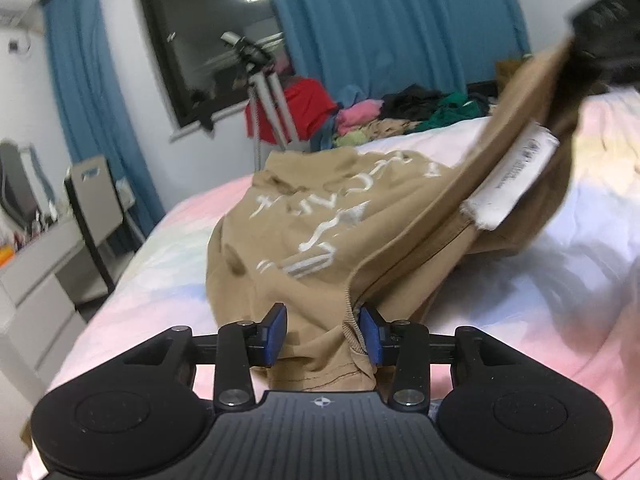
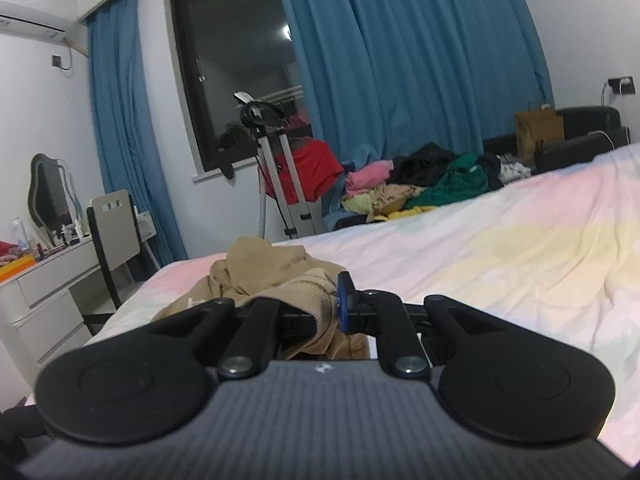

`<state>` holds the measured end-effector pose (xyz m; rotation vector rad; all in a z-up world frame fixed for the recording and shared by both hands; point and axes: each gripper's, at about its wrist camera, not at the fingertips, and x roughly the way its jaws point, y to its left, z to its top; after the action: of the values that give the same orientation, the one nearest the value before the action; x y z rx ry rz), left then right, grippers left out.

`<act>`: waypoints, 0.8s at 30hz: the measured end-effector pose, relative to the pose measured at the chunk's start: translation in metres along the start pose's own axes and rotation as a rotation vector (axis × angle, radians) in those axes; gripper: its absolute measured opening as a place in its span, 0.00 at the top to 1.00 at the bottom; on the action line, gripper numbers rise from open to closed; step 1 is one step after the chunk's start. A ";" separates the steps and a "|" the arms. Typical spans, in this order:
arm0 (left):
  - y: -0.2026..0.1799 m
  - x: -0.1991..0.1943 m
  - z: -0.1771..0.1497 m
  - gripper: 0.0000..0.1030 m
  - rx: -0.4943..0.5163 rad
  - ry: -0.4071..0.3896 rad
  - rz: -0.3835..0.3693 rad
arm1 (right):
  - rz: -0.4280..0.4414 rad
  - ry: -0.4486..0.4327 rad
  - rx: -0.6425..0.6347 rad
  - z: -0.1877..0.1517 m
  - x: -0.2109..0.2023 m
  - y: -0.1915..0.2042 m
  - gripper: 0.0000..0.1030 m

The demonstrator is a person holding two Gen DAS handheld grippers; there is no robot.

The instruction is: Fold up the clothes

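Both hand-held grippers, left and right, pinch bunched hems of the tan garment; cloth may slip free and sag onto the bed.

Blue curtains are hanging either side of a dark window that's reflecting a ceiling light. White walls, an air conditioner sitting up top left. A white desk and chair are standing beside the pastel-sheeted bed.
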<state>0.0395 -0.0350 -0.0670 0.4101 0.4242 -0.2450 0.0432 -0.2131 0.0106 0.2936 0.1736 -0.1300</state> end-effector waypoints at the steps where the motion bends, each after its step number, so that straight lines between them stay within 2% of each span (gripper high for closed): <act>1: -0.002 -0.002 0.001 0.57 0.000 -0.016 -0.013 | 0.008 -0.009 0.001 0.001 -0.001 0.000 0.87; 4: -0.002 -0.008 0.005 0.52 -0.033 -0.056 -0.065 | 0.030 -0.050 0.012 0.005 -0.007 0.000 0.87; 9: -0.008 -0.012 0.006 0.50 -0.026 -0.098 -0.095 | 0.053 -0.118 0.033 0.012 -0.016 -0.001 0.87; 16: -0.023 -0.031 0.008 0.40 0.033 -0.238 -0.157 | 0.025 -0.088 0.078 0.020 -0.002 -0.010 0.88; 18: -0.031 -0.026 0.005 0.40 0.076 -0.229 -0.137 | 0.033 -0.093 0.083 0.021 -0.004 -0.010 0.88; 21: -0.041 -0.010 0.000 0.40 0.117 -0.172 -0.050 | 0.049 -0.112 0.081 0.024 -0.009 -0.007 0.88; 24: -0.032 0.007 0.000 0.39 0.074 -0.106 0.046 | 0.061 -0.132 0.077 0.025 -0.014 -0.004 0.88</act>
<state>0.0355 -0.0647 -0.0804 0.4765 0.3015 -0.2371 0.0324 -0.2230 0.0361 0.3657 0.0289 -0.0951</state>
